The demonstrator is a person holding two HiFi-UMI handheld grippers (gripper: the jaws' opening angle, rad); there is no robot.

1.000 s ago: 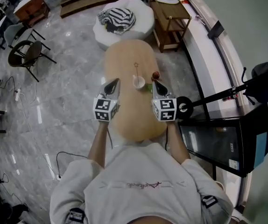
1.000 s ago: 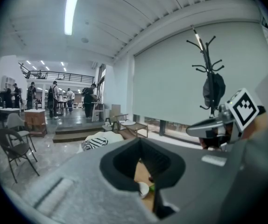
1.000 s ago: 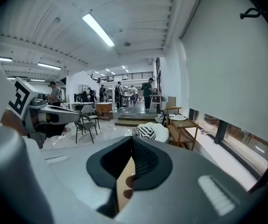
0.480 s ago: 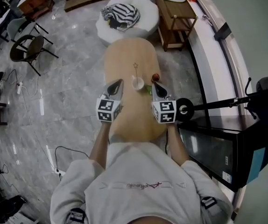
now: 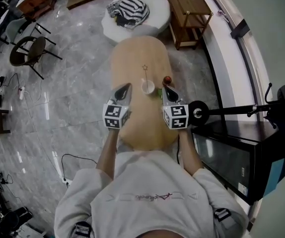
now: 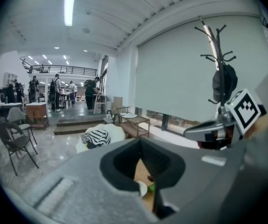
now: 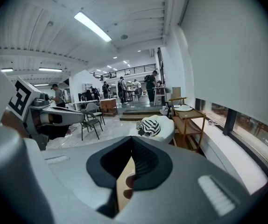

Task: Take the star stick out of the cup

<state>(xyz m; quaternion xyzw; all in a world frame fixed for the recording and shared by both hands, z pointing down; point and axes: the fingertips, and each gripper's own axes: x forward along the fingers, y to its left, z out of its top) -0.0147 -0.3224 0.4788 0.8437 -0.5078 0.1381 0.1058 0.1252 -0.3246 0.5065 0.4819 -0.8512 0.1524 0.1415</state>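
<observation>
Since left tongs (image 5: 124, 88) and right tongs (image 5: 166, 89) are clenched empty, flanking the white round cup (image 5: 147, 87) mid oval wooden surface (image 5: 137, 128), open one, pinch thin star stick (image 5: 145, 73) high, lift straight.

Both forearms (image 5: 107, 150) reach out side by side toward twelve o'clock, hands level. The left gripper (image 5: 122, 89) noses toward one o'clock, jaws pressed together on nothing. The right gripper (image 5: 167, 89) angles toward eleven o'clock, jaws closed tip to tip, also empty. The two tips lean inward, well apart.
</observation>
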